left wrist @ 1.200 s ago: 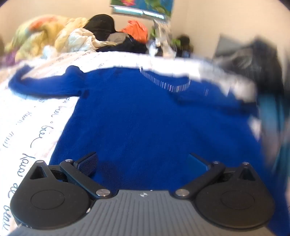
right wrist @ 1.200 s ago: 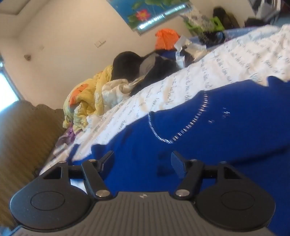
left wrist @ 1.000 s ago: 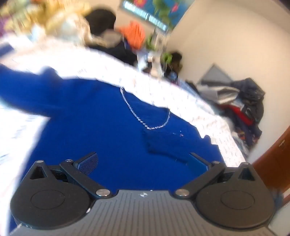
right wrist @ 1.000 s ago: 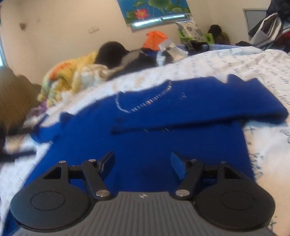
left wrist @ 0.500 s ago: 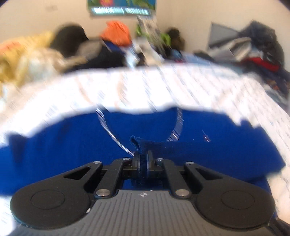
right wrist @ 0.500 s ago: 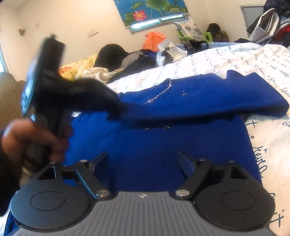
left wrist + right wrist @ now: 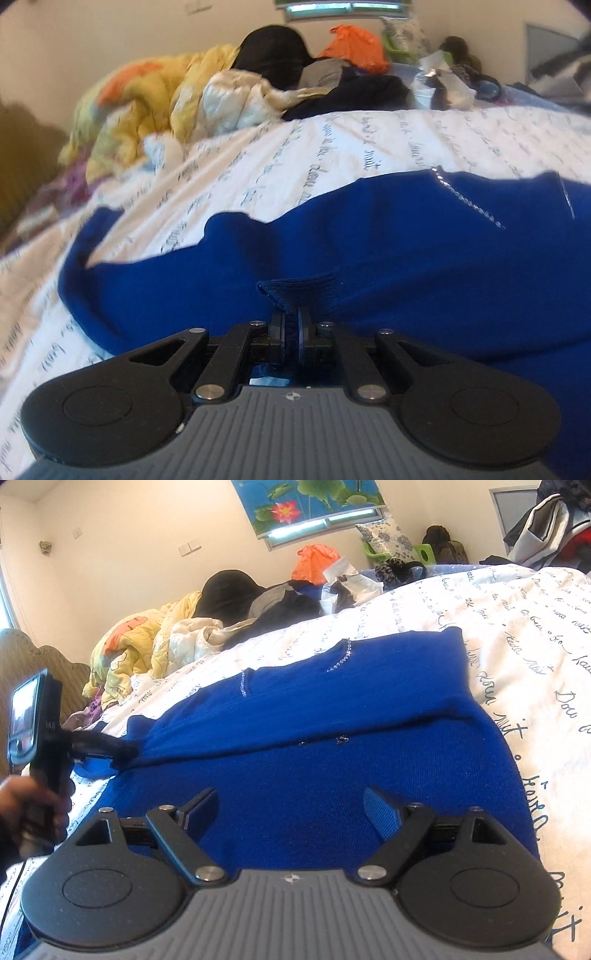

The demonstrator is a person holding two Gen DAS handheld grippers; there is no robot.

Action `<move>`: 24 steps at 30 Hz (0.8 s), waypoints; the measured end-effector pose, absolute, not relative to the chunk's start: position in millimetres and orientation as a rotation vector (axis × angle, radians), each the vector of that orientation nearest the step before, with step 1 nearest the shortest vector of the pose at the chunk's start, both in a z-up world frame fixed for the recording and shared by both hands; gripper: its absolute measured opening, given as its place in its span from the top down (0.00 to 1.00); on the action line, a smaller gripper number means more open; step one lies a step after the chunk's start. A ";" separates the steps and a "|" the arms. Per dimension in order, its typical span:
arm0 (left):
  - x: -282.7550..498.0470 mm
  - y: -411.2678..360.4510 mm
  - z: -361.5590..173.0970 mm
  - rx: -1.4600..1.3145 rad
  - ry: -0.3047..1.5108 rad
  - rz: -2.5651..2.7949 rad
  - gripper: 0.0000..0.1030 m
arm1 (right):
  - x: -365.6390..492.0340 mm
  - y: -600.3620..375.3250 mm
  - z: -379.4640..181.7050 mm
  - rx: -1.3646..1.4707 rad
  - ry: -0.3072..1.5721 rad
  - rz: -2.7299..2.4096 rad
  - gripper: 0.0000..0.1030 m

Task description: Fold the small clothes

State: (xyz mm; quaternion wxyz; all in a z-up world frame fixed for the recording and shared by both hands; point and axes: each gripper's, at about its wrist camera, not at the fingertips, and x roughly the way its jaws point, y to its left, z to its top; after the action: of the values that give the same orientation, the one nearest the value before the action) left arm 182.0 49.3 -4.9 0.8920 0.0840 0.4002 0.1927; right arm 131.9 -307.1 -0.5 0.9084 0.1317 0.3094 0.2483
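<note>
Left claw (image 7: 291, 326) is pinched tight on a cuff of the blue sweater (image 7: 406, 266); ribbed knit bunches up between the pads and fans out just beyond them. From the right wrist view, the same claw (image 7: 123, 755) sits at the sweater's left edge, gripped by a hand (image 7: 33, 805), with the cloth drawn taut from it in a long diagonal fold across the garment.

Right claw (image 7: 290, 812) stands wide and its jaws are opening. Nothing is between the fingers (image 7: 380, 818); they hang over the sweater's lower body. Whether they touch the knit cannot be told.

Sweater lies spread on the bed (image 7: 535, 635), on a white sheet printed with dark script. One sleeve is folded over the chest. A line of small sparkling stones (image 7: 340, 662) follows the neckline.

At the bed's far end, a yellow quilt (image 7: 129, 653), a black hat (image 7: 229, 592) and dark clothes are heaped together. An orange bag (image 7: 316, 559) sits behind them. A lotus print blind (image 7: 306, 502) hangs on the wall above.
</note>
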 end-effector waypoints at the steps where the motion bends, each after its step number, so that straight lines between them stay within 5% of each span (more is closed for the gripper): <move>1: 179.6 42.8 5.3 0.200 0.820 0.410 0.81 | 133.0 -308.0 0.3 0.280 0.642 0.519 0.16; 2: 173.8 39.9 14.0 0.205 0.776 0.425 0.81 | 136.2 -311.6 3.9 0.294 0.650 0.536 0.16; 3: 163.6 35.5 23.9 0.206 0.713 0.426 0.67 | 141.2 -317.6 10.5 0.321 0.653 0.546 0.16; 4: 151.6 30.4 36.7 0.208 0.635 0.419 0.37 | 148.6 -324.8 19.7 0.351 0.637 0.536 0.16; 6: 129.1 20.0 59.7 0.179 0.457 0.383 0.05 | 169.8 -334.4 45.0 0.372 0.569 0.507 0.13; 8: 129.6 9.5 74.4 0.127 0.418 0.276 0.01 | 203.2 -326.0 60.4 0.314 0.548 0.467 0.00; 13: 185.7 -10.0 42.8 0.001 0.694 0.160 0.19 | 300.4 -279.0 25.7 0.049 0.774 0.335 0.00; 14: 193.4 -9.7 35.2 -0.023 0.740 0.153 0.18 | 308.3 -275.4 14.9 0.001 0.807 0.329 0.00; 16: 196.0 -5.3 24.1 -0.036 0.737 0.146 0.00 | 300.5 -276.8 -1.7 -0.115 0.709 0.337 0.00; 24: 169.5 11.9 33.3 -0.072 0.726 0.121 0.05 | 297.8 -289.3 -6.3 -0.061 0.693 0.341 0.00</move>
State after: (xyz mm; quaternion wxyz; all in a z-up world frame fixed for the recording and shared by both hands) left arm 169.5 11.9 33.3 0.9325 -0.0351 0.3546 0.0590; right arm 297.8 -289.3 -6.3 0.9259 -0.0297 0.3378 0.1663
